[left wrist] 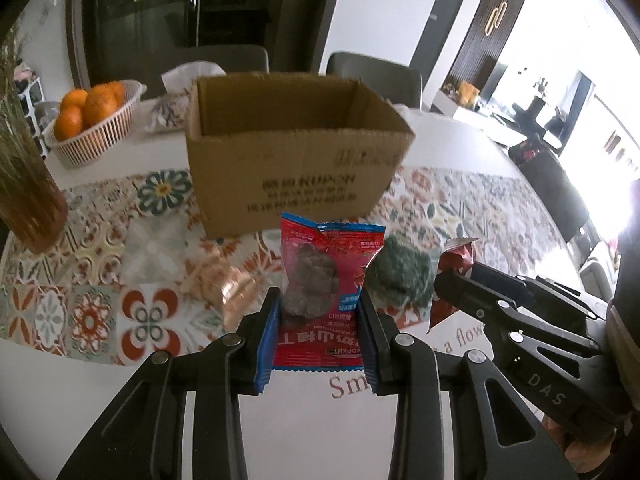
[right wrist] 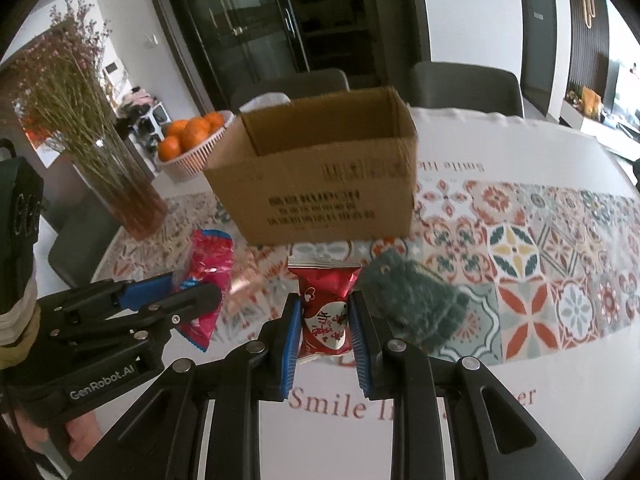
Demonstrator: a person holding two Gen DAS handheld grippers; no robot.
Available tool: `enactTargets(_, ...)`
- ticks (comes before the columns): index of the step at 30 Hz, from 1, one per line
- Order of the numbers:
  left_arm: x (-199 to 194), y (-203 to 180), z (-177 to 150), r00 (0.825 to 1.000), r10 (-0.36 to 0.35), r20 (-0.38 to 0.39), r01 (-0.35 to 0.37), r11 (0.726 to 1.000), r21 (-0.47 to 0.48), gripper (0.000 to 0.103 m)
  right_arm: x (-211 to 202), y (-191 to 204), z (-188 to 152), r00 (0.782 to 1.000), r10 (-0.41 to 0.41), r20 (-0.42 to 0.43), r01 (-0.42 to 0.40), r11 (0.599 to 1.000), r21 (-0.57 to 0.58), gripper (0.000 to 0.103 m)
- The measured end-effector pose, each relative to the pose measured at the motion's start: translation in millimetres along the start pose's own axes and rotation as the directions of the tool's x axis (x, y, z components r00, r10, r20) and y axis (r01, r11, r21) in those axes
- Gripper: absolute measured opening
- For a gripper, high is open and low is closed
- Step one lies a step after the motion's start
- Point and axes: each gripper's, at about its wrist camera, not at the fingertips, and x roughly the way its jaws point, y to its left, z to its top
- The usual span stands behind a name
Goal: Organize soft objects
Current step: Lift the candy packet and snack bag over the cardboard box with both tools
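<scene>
My left gripper (left wrist: 318,300) is shut on a red and blue snack packet (left wrist: 320,264); the same packet shows in the right wrist view (right wrist: 208,272). My right gripper (right wrist: 325,308) is shut on a dark red snack packet (right wrist: 326,304), which also shows in the left wrist view (left wrist: 454,264). A dark green fuzzy toy (right wrist: 416,300) lies on the tablecloth just right of the right gripper and between the two grippers in the left wrist view (left wrist: 400,276). An open cardboard box (left wrist: 296,152) stands behind them, also seen in the right wrist view (right wrist: 320,176). A shiny gold packet (left wrist: 224,284) lies left of the left gripper.
A white basket of oranges (left wrist: 92,120) stands at the back left. A glass vase of dried flowers (right wrist: 100,160) stands at the left table edge. The patterned tablecloth (right wrist: 540,264) runs to the right. Grey chairs (right wrist: 464,84) stand behind the table.
</scene>
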Motion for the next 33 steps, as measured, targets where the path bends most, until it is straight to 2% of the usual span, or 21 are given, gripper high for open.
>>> enactTargets(19,-42,13,56,0.986,0.040,0.162,-0.040,0.999,-0.002,0.035,-13,18,66,0.989,0.044,0.141,-0.041,0.999,-0.023,0.026)
enactTargets(33,-41,20,98,0.978,0.059,0.200,-0.061,0.998,0.003,0.035,-3,18,112,0.983,0.058,0.172,-0.053,0.998,-0.028,0.026)
